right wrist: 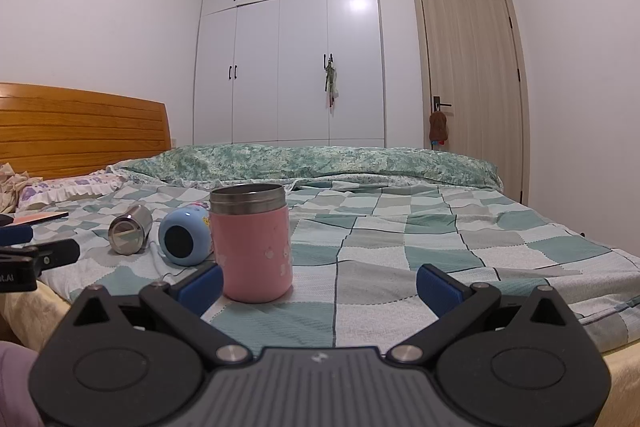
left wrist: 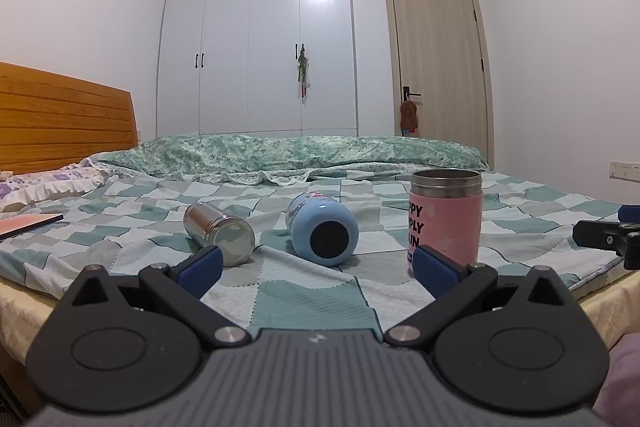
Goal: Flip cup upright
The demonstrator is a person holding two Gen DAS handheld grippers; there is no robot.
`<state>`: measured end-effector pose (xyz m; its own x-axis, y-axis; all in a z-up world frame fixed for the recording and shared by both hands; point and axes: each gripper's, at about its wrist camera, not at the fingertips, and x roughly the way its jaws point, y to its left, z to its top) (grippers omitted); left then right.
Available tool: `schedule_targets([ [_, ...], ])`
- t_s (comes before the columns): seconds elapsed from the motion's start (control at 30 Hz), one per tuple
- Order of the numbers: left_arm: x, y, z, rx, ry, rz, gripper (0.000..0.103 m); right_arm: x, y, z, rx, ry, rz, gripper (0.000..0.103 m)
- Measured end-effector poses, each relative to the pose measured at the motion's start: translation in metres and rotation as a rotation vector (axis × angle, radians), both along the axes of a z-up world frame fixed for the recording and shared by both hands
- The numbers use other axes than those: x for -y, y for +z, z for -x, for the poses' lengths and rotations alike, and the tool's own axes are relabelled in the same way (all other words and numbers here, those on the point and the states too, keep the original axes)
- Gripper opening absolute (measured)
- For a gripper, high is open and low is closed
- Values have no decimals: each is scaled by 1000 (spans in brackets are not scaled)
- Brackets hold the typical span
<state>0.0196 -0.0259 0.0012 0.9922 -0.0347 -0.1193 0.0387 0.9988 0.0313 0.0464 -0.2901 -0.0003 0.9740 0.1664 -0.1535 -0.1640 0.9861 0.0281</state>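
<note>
Pink cup (left wrist: pixel 444 217) shows black lettering only from the left wrist

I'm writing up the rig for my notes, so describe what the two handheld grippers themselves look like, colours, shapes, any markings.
Both match: the left gripper and right gripper each have a ribbed grey body with a small white logo, black rounded housings with round caps, black linkage arms on silver pivot bolts, and blue textured pads on the fingers. No cables or sleeves show.

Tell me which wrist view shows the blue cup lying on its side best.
Left wrist view: the blue cup lies near centre, whole, base towards the camera, between the open left gripper fingers. In the right wrist view the pink cup hides the blue cup's right edge.
</note>
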Motion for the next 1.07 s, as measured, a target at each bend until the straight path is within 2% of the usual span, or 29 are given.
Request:
schedule_targets([
  [1.07, 1, 0, -1, 5, -10, 1, 103, 0, -1, 1, 3, 1, 6, 103],
])
